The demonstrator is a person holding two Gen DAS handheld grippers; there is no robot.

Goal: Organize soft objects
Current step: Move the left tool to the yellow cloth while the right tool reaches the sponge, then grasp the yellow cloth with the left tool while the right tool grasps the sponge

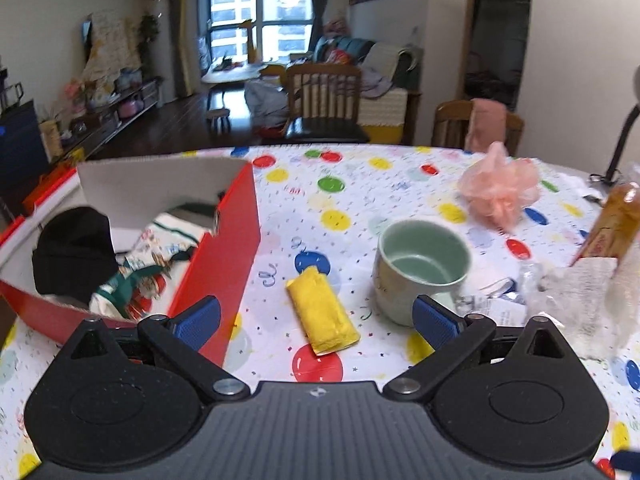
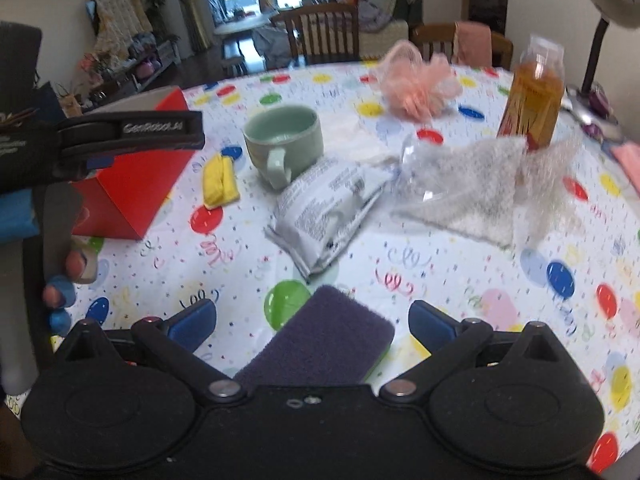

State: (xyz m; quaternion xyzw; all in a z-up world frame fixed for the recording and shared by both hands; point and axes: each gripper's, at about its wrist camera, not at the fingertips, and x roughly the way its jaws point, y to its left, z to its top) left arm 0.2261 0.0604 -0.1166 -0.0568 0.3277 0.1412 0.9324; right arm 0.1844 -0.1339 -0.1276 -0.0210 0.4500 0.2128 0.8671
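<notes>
My left gripper [image 1: 316,318] hangs open over a yellow sponge [image 1: 322,312] that lies flat on the balloon tablecloth between the blue pads. To its left a red box [image 1: 224,240] holds a black beanie [image 1: 74,254] and a patterned cloth [image 1: 150,264]. My right gripper [image 2: 312,322] is open too, with a purple sponge [image 2: 324,344] lying on the table between its fingers, touching neither pad. A pink mesh pouf [image 2: 420,80] sits at the far side. The yellow sponge [image 2: 218,180] and red box [image 2: 136,184] also show in the right wrist view.
A pale green mug [image 1: 420,264] stands right of the yellow sponge. A grey wipes packet [image 2: 328,208], a crumpled clear bag with white cloth [image 2: 484,192], an amber bottle [image 2: 534,92] and a lamp stem [image 2: 596,52] fill the right side. Wooden chairs [image 1: 324,100] stand beyond the table.
</notes>
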